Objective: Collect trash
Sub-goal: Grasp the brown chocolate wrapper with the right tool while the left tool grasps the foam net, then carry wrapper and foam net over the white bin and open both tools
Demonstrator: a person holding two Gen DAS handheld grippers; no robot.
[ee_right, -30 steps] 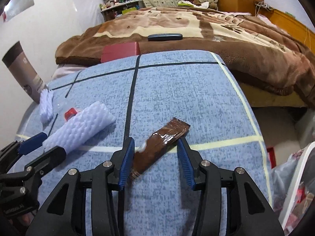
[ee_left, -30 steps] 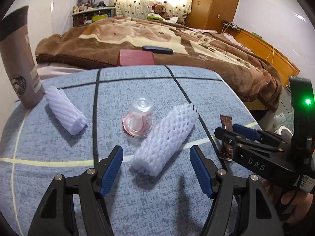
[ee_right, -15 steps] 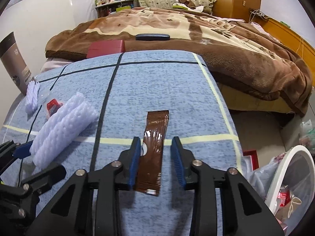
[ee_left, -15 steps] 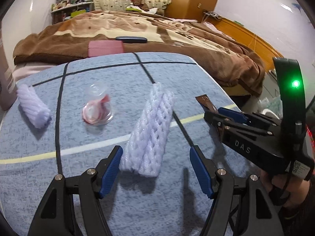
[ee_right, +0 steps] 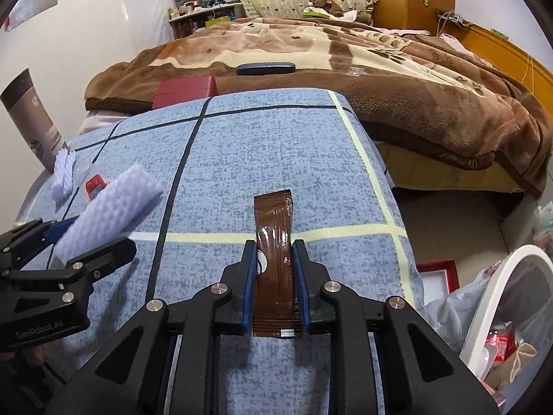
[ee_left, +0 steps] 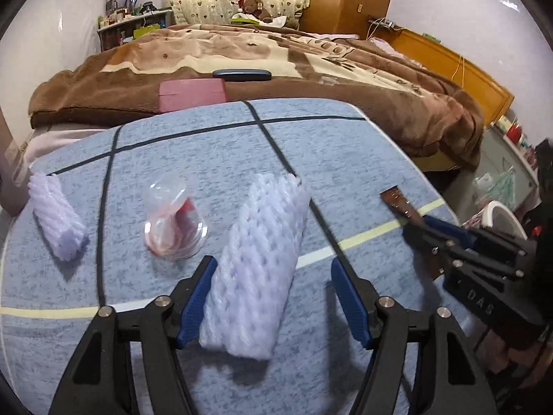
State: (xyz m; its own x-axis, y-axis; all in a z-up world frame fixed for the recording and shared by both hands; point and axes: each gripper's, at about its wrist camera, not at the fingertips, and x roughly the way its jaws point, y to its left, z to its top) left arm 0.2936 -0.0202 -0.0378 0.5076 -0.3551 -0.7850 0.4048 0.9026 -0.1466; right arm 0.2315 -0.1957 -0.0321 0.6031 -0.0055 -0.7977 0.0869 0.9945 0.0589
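Note:
On the blue checked tablecloth (ee_left: 207, 152) a long white foam net (ee_left: 266, 228) lies between the jaws of my left gripper (ee_left: 273, 264). These jaws are closing; the left pad is at the foam and the right pad stands clear of it. My right gripper (ee_right: 274, 245) is closing on a brown sachet (ee_right: 273, 214), with both pads against its long edges. In the left wrist view the sachet (ee_left: 397, 204) pokes out ahead of the right gripper (ee_left: 414, 228). A second foam net (ee_left: 57, 218) and a clear plastic cup holding a red wrapper (ee_left: 174, 221) lie to the left.
A white-rimmed bin (ee_right: 501, 276) lined with a bag and holding trash stands on the floor, right of the table. A brown tube (ee_right: 31, 121) stands at the table's left edge. A red box (ee_left: 191, 95) and a dark case (ee_left: 242, 75) rest on the bed's brown blanket behind.
The right jaws narrowed from wide around the slanted sachet to tight against its sides, and it now lies straight. The left gripper slid until the foam net lay between its jaws.

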